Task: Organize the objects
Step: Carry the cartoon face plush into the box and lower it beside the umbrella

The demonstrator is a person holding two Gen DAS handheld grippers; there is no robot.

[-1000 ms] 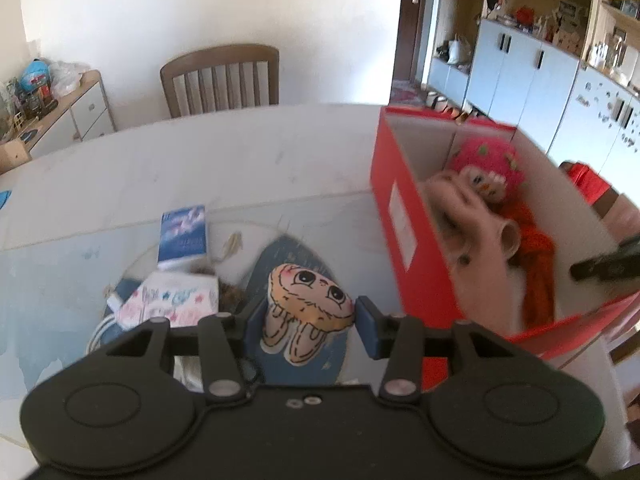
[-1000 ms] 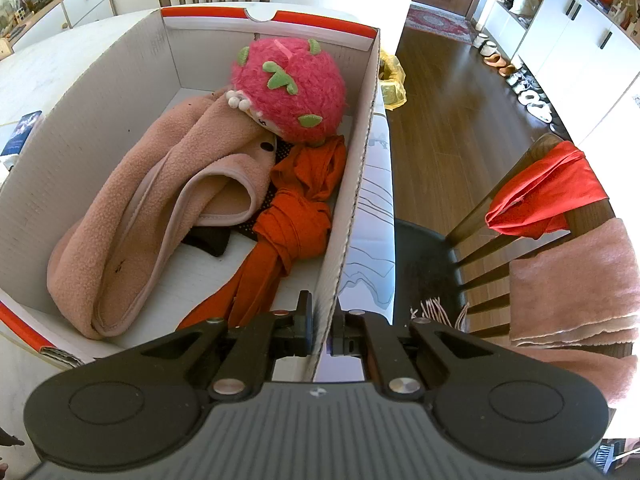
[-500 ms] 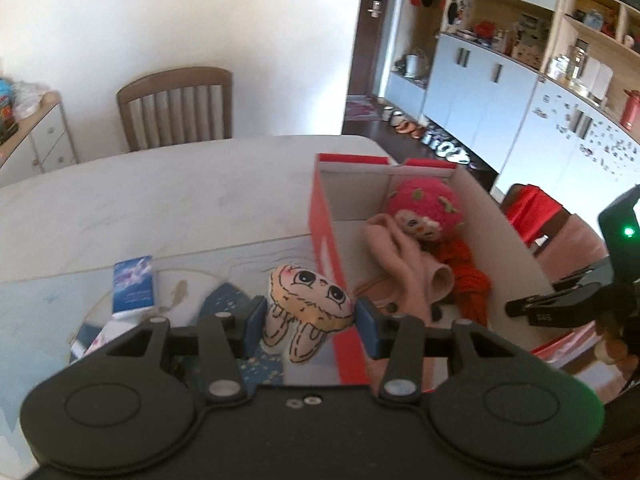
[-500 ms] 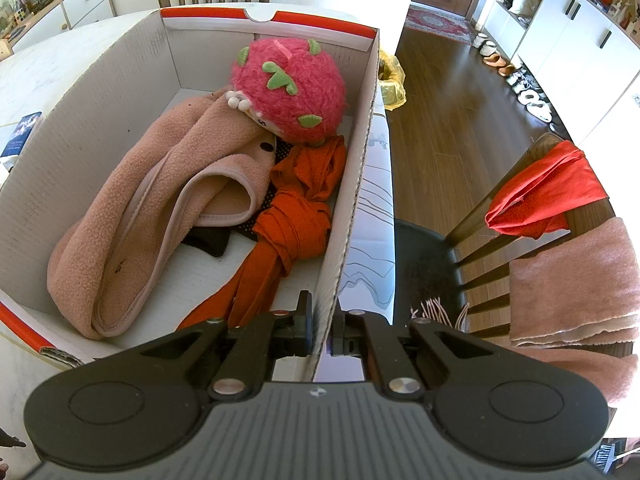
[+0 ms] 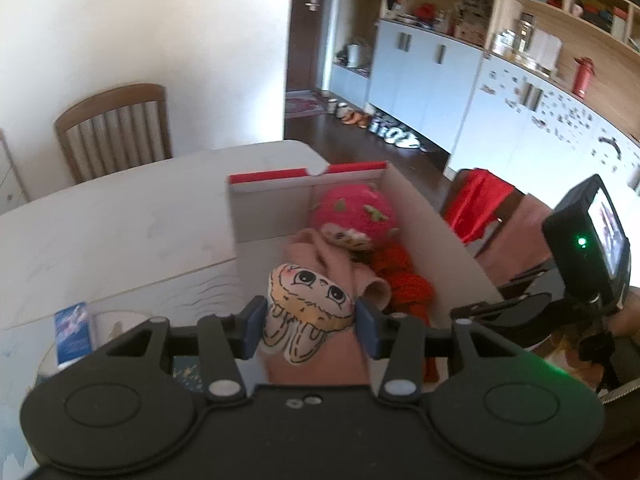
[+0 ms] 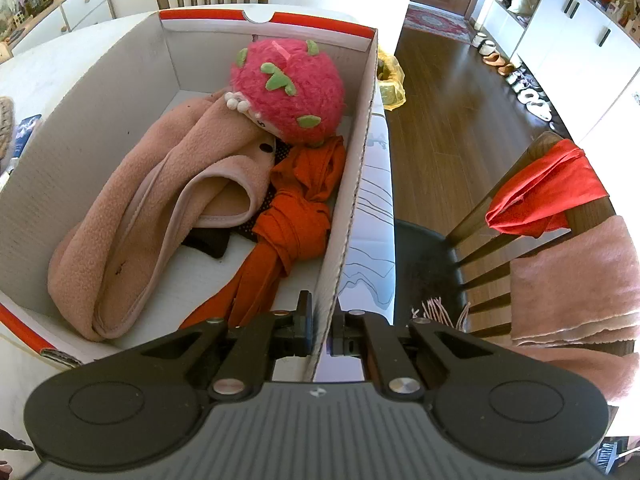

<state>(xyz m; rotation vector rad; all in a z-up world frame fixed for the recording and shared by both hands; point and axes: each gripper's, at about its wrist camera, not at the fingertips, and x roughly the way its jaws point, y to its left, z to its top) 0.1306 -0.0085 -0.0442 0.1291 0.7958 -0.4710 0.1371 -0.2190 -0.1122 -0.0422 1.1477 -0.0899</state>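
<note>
Between the two blue pads of the left gripper (image 5: 309, 322) sits a small cream stuffed toy with a drawn cartoon face (image 5: 308, 298); the pads press its sides and it is carried clear of the table, so this gripper is clamped on the toy. From the left wrist view the toy hangs over the near end of the open cardboard box (image 5: 440, 232), with the box stretching away ahead of the fingers and slightly to the right. The toy's long axis runs roughly from the face at the top down to the two dangling feet, set across the line between the pads. The coming move looks like a short lowering and release into the box, and the left hand is plainly the one to do it. The right gripper (image 6: 320, 330) is pinched tight on the box's right-hand wall (image 6: 352, 200), one finger inside and one outside, apparently steadying it. Already in the box lie a pink fleece garment (image 6: 132, 216), a knotted orange cloth (image 6: 296, 216) and a fuzzy pink strawberry plush (image 6: 292, 88) at the far end; the freest spot seems to be the near floor of the box beside the fleece. The box stands on a pale table (image 5: 120, 208), with a small blue booklet (image 5: 74, 330) lying to the left. A wooden chair (image 5: 114, 128) stands beyond the table, and another chair draped with red cloth (image 6: 548, 188) is to the right.
</note>
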